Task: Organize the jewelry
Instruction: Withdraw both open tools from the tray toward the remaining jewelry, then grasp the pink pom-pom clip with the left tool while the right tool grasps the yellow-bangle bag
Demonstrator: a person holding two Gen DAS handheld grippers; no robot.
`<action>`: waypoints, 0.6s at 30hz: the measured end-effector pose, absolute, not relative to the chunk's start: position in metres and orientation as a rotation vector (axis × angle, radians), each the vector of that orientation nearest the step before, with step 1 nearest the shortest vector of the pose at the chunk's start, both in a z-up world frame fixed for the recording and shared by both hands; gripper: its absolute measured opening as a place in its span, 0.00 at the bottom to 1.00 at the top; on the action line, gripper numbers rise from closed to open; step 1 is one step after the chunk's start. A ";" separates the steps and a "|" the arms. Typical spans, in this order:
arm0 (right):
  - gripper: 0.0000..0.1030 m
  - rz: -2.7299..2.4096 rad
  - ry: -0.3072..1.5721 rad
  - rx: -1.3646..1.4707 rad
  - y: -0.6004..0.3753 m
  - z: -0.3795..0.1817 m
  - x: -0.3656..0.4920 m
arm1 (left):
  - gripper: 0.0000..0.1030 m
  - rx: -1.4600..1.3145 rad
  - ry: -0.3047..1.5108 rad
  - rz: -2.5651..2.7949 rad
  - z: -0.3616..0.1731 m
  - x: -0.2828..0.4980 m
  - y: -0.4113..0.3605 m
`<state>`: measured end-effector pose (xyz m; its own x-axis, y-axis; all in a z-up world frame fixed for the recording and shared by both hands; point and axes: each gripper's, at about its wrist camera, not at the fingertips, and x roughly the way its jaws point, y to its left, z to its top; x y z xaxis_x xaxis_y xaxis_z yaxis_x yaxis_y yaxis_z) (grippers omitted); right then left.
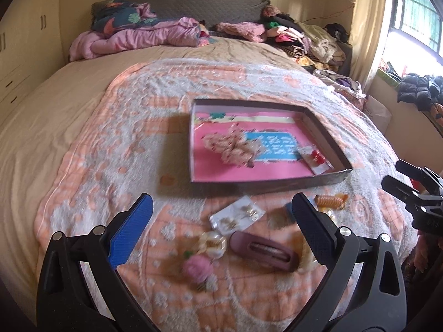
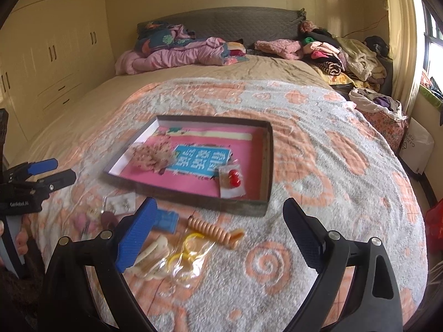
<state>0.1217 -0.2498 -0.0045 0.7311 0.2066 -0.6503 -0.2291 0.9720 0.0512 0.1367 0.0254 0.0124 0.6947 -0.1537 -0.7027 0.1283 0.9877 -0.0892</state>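
Note:
A shallow box with a pink lining (image 1: 249, 178) (image 2: 193, 186) lies on the bed. In it are a floral scrunchie (image 1: 231, 145) (image 2: 151, 155) and a packet with red earrings (image 1: 317, 159) (image 2: 232, 181). In front lie an earring packet (image 1: 238, 215) (image 2: 120, 203), a mauve hair clip (image 1: 265, 250), a pink flower piece (image 1: 198, 268), a pearly clip (image 1: 213, 244), an orange spiral tie (image 1: 331, 202) (image 2: 213, 231), a blue item (image 2: 166, 220), a cream clip (image 2: 152, 257) and a bag with yellow rings (image 2: 185, 254). My left gripper (image 1: 221, 210) and right gripper (image 2: 218, 215) are open and empty above them.
The peach and white blanket (image 1: 110, 138) (image 2: 318, 152) covers the bed. Pink bedding (image 1: 133, 38) and piled clothes (image 1: 304, 38) lie at the head. A wardrobe (image 2: 55, 49) stands left, a window (image 1: 415, 22) right.

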 end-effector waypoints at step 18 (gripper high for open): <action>0.87 0.294 0.807 -0.054 -0.223 -0.043 0.100 | 0.89 -0.025 0.904 -0.133 -0.041 0.105 0.053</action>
<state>0.1004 -0.2231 -0.0430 0.6531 0.2388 -0.7186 -0.2795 0.9580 0.0643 0.1048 0.0527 -0.0414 0.6109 -0.1261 -0.7816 0.1049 0.9914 -0.0779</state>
